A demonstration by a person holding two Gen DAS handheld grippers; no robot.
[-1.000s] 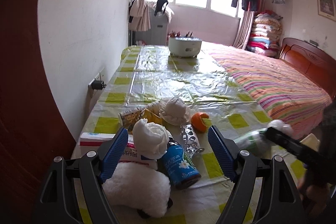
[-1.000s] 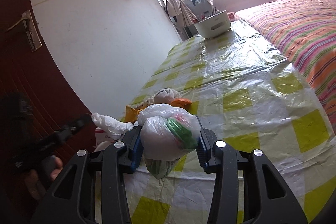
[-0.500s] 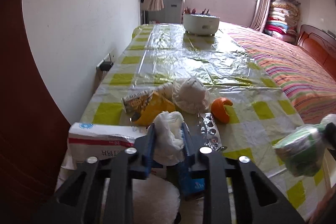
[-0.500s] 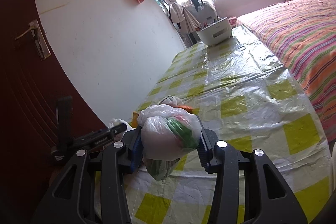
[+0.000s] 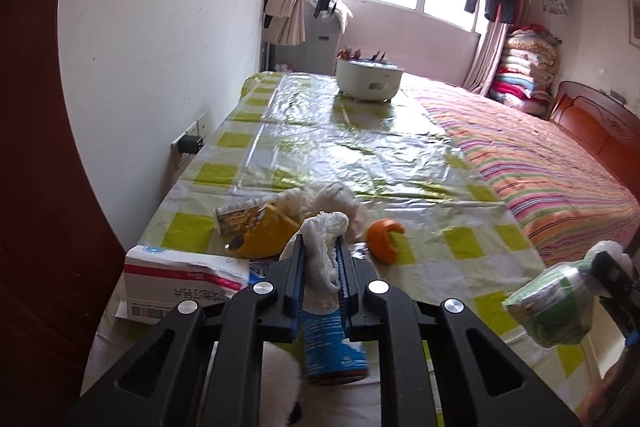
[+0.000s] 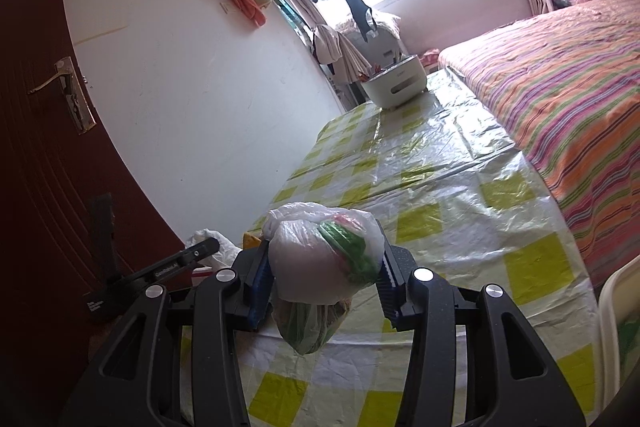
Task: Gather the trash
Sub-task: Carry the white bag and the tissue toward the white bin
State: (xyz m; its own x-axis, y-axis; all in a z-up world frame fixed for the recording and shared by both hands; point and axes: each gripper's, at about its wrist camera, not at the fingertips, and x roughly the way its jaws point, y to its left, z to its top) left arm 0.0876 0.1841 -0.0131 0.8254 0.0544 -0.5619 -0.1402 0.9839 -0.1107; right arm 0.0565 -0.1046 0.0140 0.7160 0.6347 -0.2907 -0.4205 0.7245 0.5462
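Bench cover (image 5: 352, 155): white with yellow-green checks under clear glossy film. Bedspread (image 5: 552, 163): stripes of orange, pink, green and purple. Left tongs (image 5: 319, 267): black with blue pads, closed on a white crumpled bag (image 5: 320, 255). Right tongs (image 6: 323, 279): black with blue pads, around a translucent white bag (image 6: 316, 259) showing green and pink. Can (image 5: 332, 347): blue. Peel (image 5: 385, 233): orange. Box (image 5: 180, 279): white with a red band. Wrapper (image 5: 266, 231): yellow. Far tub (image 5: 368, 79): white. Door (image 6: 36, 187): dark red.

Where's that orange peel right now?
In the left wrist view, the orange peel lies on the checked tablecloth, just right of the left gripper.
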